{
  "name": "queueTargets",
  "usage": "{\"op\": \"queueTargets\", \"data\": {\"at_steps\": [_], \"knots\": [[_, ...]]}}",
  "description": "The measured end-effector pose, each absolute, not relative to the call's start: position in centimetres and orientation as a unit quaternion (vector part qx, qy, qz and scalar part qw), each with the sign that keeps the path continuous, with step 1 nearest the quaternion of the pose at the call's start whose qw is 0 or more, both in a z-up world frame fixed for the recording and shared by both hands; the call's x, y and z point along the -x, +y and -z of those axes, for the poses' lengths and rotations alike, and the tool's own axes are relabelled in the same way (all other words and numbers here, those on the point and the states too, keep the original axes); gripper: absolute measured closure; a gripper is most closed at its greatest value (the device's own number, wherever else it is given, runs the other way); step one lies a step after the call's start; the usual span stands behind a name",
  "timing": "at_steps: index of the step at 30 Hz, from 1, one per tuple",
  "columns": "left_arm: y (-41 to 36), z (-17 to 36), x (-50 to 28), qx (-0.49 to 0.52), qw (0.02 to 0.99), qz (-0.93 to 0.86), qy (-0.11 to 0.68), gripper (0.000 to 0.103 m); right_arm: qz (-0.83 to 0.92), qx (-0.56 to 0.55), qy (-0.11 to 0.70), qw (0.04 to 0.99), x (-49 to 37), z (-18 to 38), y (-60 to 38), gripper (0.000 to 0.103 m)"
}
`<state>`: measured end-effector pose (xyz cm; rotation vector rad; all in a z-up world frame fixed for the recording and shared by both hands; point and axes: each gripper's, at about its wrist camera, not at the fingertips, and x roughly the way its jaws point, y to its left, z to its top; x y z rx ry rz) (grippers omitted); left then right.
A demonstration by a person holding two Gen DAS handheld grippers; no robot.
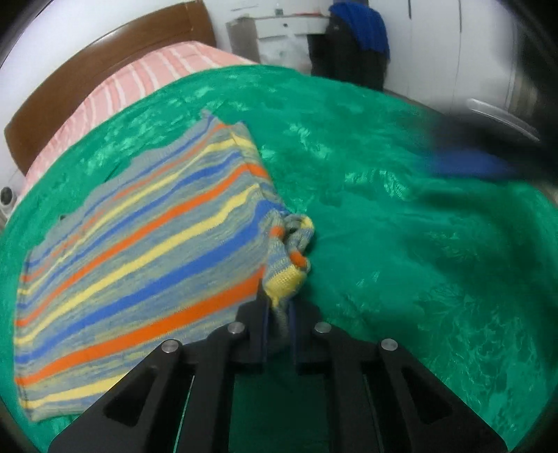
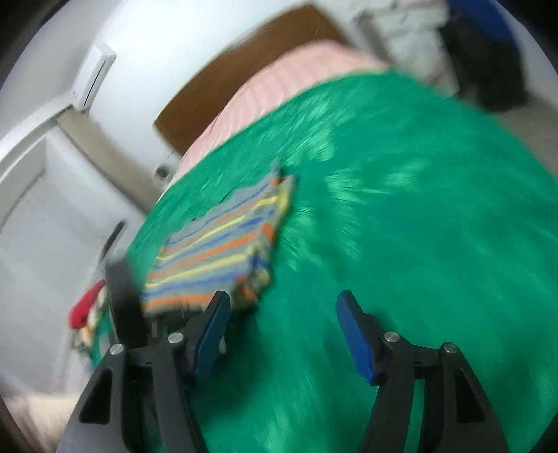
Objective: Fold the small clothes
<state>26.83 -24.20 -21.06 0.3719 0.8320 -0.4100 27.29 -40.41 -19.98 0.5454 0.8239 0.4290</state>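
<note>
A small striped knit garment [image 1: 139,240], in blue, orange, yellow and grey, lies flat on a green plush blanket [image 1: 401,244]. My left gripper [image 1: 278,306] is shut on a bunched corner of the garment at its near right edge. In the right wrist view the same garment [image 2: 219,247] lies ahead and to the left, blurred. My right gripper [image 2: 283,334] stands open above the green blanket [image 2: 401,209], with nothing between its blue pads [image 2: 354,334]. It shows as a dark and blue blur [image 1: 467,160] at the right of the left wrist view.
The blanket covers a bed with a pink striped sheet [image 1: 139,80] and a brown headboard [image 1: 87,80]. A dark chair draped with blue cloth [image 1: 362,31] stands beyond the bed. White cabinets [image 2: 42,209] and a red object [image 2: 85,303] lie to the left.
</note>
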Motion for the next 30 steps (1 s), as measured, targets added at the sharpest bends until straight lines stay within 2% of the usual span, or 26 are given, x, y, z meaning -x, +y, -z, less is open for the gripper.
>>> {"op": "queueTargets", "data": {"at_steps": [5,6,7,8,13,18,23,27,28,29,30], "knots": [[-22.6,20.0,-26.0,-0.135,0.883,0.218,0.393,0.096,-0.256,-0.287,0.481,0.788,-41.1,24.1,-35.5,0.040],[-22.1,19.8,-26.0,-0.128,0.883,0.221,0.394,0.096,-0.252,-0.299,0.482,0.784,-42.4,24.6,-35.1,0.043],[-21.2,19.2,-25.9,-0.110,0.884,0.225,0.394,0.097,-0.248,-0.310,0.478,0.783,-43.3,24.9,-34.7,0.066],[-20.5,18.8,-25.9,-0.096,0.887,0.226,0.392,0.097,-0.241,-0.320,0.475,0.784,-44.2,24.9,-34.3,0.094],[-12.3,15.1,-25.2,0.020,0.903,0.208,0.376,0.097,-0.259,-0.287,0.440,0.811,-44.5,19.9,-30.2,0.095],[-2.8,13.8,-23.7,0.093,0.912,0.150,0.369,0.097,-0.321,-0.220,0.435,0.812,-44.4,15.4,-19.3,0.095],[5.3,15.6,-23.0,0.145,0.908,0.082,0.384,0.097,-0.355,-0.163,0.455,0.800,-44.9,15.4,-7.4,0.095],[8.6,17.1,-22.9,0.156,0.902,0.041,0.401,0.094,-0.353,-0.115,0.465,0.803,-45.3,17.1,-0.7,0.092],[9.4,17.5,-22.8,0.156,0.902,0.024,0.403,0.091,-0.358,-0.122,0.469,0.798,-45.2,17.8,0.4,0.089],[9.8,17.8,-22.8,0.154,0.899,0.011,0.411,0.078,-0.367,-0.139,0.467,0.792,-45.1,18.3,1.3,0.087],[10.4,18.1,-23.0,0.152,0.892,-0.005,0.427,0.050,-0.372,-0.151,0.465,0.789,-45.0,18.7,1.6,0.083]]}}
